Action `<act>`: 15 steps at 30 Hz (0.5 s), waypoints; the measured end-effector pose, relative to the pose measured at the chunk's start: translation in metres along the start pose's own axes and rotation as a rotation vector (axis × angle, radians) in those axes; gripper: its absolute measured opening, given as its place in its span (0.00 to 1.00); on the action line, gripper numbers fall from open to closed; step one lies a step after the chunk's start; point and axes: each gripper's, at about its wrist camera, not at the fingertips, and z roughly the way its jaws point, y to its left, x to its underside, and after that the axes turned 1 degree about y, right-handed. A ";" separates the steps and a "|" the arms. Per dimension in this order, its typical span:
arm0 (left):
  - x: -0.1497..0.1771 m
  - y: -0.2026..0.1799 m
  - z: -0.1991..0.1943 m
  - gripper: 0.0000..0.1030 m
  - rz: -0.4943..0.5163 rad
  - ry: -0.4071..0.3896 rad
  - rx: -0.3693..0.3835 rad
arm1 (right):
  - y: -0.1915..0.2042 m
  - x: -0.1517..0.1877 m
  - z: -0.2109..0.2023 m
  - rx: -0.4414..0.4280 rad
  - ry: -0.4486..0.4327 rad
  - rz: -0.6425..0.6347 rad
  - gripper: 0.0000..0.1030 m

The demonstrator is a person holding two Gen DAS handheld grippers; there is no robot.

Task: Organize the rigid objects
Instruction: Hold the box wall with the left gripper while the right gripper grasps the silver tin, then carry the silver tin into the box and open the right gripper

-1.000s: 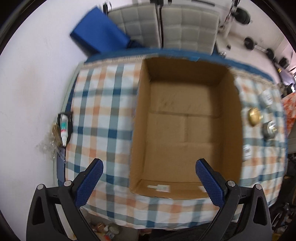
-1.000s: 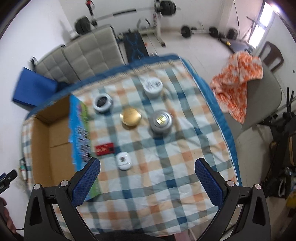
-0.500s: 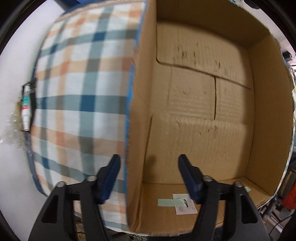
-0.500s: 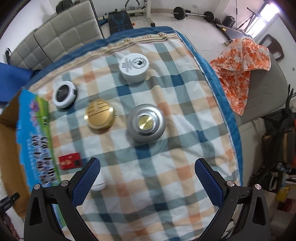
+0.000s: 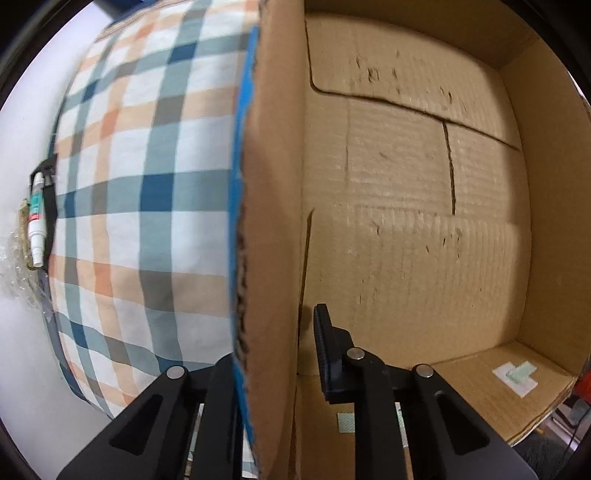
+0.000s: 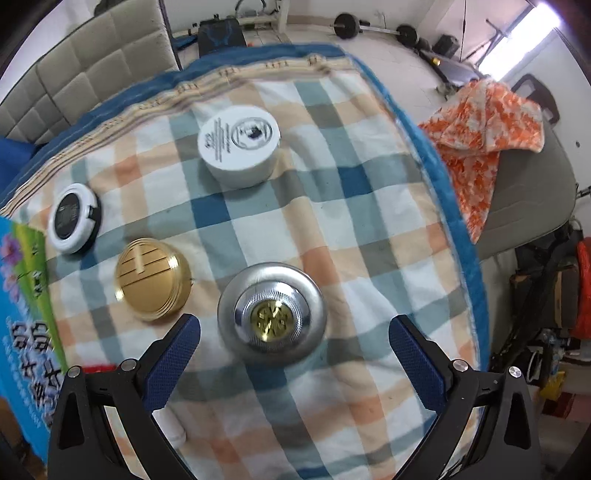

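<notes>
Home gym room — barbell (image 6: pixel 373 28), padded chairs (image 6: pixel 92 66)

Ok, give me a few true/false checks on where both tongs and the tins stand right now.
1. The left tongs straddle the cardboard box wall. True.
2. The box holds a tin. False: nothing lies on the visible floor.
3. The right tongs are shut on the gold tin. False: open, holding nothing.
4. The silver tin lies between the right tongs' fingers. True.
5. The white tin lies beyond the silver one. True.
</notes>
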 end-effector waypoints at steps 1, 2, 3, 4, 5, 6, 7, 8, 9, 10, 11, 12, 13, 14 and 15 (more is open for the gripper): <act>0.000 0.001 0.000 0.09 0.005 -0.005 -0.008 | 0.000 -0.004 0.010 0.001 0.021 0.008 1.00; 0.000 0.000 0.001 0.09 0.016 -0.008 -0.009 | -0.001 -0.005 0.016 -0.008 0.037 0.022 1.00; 0.000 -0.001 0.002 0.09 0.027 -0.011 -0.011 | -0.003 -0.007 0.022 -0.027 0.053 0.043 1.00; 0.000 0.000 0.006 0.09 0.037 -0.011 -0.015 | -0.005 -0.010 0.030 -0.046 0.074 0.069 0.93; 0.000 -0.001 0.009 0.09 0.044 0.001 -0.017 | -0.008 -0.012 0.036 -0.071 0.089 0.099 0.84; -0.001 -0.001 0.010 0.09 0.042 0.006 -0.018 | -0.009 -0.015 0.041 -0.102 0.108 0.119 0.79; -0.001 -0.002 0.010 0.09 0.037 0.008 -0.019 | -0.010 -0.016 0.046 -0.123 0.131 0.132 0.72; -0.002 -0.002 0.011 0.09 0.035 0.016 -0.014 | -0.010 -0.018 0.050 -0.133 0.151 0.150 0.72; -0.003 -0.003 0.011 0.07 0.033 0.020 -0.013 | -0.009 -0.019 0.051 -0.127 0.149 0.153 0.72; 0.003 0.001 0.021 0.06 0.028 0.021 -0.023 | -0.006 -0.021 0.051 -0.112 0.145 0.143 0.72; 0.002 0.001 0.022 0.06 0.023 0.033 -0.020 | -0.003 -0.024 0.050 -0.097 0.143 0.133 0.72; 0.005 0.003 0.026 0.05 0.019 0.034 -0.018 | 0.000 -0.025 0.050 -0.085 0.142 0.125 0.72; 0.008 0.006 0.024 0.05 0.014 0.033 -0.020 | 0.003 -0.026 0.049 -0.076 0.141 0.115 0.72; 0.008 0.006 0.025 0.05 0.013 0.034 -0.022 | 0.005 -0.026 0.048 -0.069 0.138 0.106 0.72; 0.007 0.005 0.026 0.05 0.014 0.032 -0.025 | 0.007 -0.027 0.047 -0.064 0.134 0.097 0.71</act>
